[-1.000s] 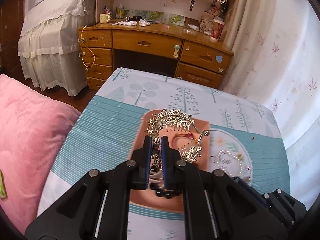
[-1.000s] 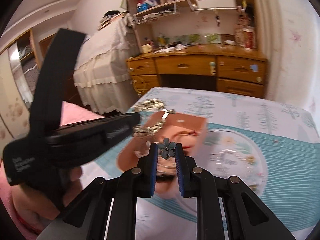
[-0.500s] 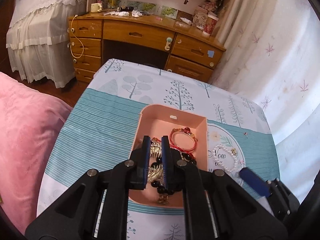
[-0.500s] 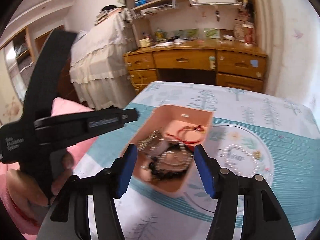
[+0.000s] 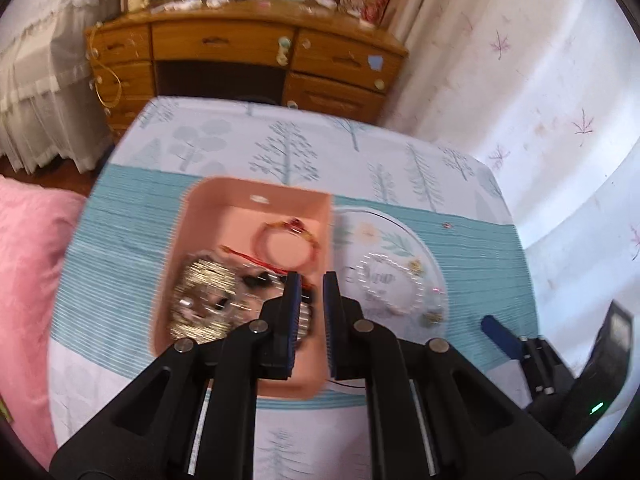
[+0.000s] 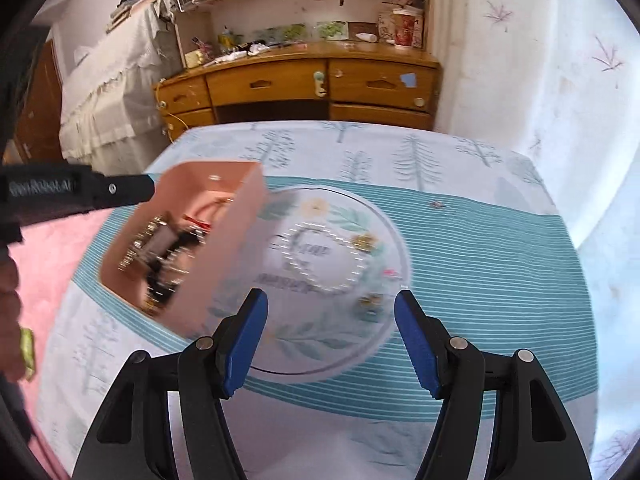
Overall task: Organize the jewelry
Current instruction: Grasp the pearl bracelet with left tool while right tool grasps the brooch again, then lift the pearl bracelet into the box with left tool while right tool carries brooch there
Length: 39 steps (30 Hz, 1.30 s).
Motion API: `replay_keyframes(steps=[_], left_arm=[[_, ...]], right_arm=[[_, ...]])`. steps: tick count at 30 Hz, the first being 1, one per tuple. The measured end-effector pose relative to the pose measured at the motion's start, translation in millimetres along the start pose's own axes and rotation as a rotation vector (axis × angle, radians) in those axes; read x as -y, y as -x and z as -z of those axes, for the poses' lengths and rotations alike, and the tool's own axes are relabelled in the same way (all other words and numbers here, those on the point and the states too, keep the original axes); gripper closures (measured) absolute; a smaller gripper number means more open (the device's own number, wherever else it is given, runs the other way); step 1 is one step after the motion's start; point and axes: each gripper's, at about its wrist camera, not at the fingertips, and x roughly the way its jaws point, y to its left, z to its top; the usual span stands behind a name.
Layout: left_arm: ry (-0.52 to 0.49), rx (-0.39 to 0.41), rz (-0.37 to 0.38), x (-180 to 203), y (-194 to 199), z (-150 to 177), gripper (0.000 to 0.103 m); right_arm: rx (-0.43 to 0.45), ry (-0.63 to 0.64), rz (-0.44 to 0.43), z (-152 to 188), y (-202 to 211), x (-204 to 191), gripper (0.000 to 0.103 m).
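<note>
A pink tray (image 5: 256, 208) on the tablecloth holds a gold crown (image 5: 204, 300), a red bracelet (image 5: 286, 242) and dark beads. My left gripper (image 5: 310, 276) hangs shut over the tray's right edge with nothing between its jaws. To the right of the tray stands a floral plate (image 6: 394, 248) bearing a pearl bracelet (image 6: 320, 256) and small gold earrings (image 6: 364, 242). My right gripper (image 6: 329, 298) hovers over the plate's near side. Its jaws are opening wide and hold nothing. The tray (image 6: 224, 264) and the left gripper's body (image 6: 80, 194) show at the left of the right wrist view.
A small stud (image 6: 436, 205) lies on the teal-striped cloth (image 6: 480, 280) beyond the plate. A pink cushion (image 5: 28, 280) borders the table's left edge. A wooden desk (image 5: 240, 52) stands behind the table, a white curtain (image 5: 520, 80) to the right. A hand (image 6: 10, 292) holds the left gripper.
The left gripper let the gold crown down into the tray and shifted right. The right gripper released a blue flower piece, opened wide and moved right over the plate.
</note>
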Motion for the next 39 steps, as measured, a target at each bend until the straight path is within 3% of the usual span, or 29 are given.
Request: replay_keyframes(steps=[5,11,14,19,26,31,39], left_arm=[[0.056,-0.118,0.053,30.6,-20.4,-3.8,0.095],[0.139,-0.247,0.061,59.3,-59.2,-8.1,0.095],[0.165,-0.297,0.024,69.1,-80.6,-10.7,0.095],[0.170,-0.369,-0.071,75.5,-115.8,-10.1,0.095],[0.228,-0.387,-0.142,69.2,-137.1,-8.3,0.095],[0.227,-0.414,-0.196,68.7,-148.3,-7.3,0.095],[0.191,-0.365,-0.228,76.4,-149.7,-11.1,0.094]], right_arm=[[0.003,0.047,0.025,4.4,-13.7,16.6,0.036],[-0.009,0.134,0.010,11.0,-32.6,19.3,0.052],[-0.022,0.158,-0.007,14.4,-42.4,19.4,0.062],[-0.037,0.154,-0.075,16.7,-58.1,29.2,0.066],[-0.041,0.181,-0.122,15.0,-73.4,35.2,0.083],[-0.048,0.186,-0.147,11.6,-78.4,40.0,0.083],[-0.054,0.172,-0.158,8.5,-78.8,51.8,0.083]])
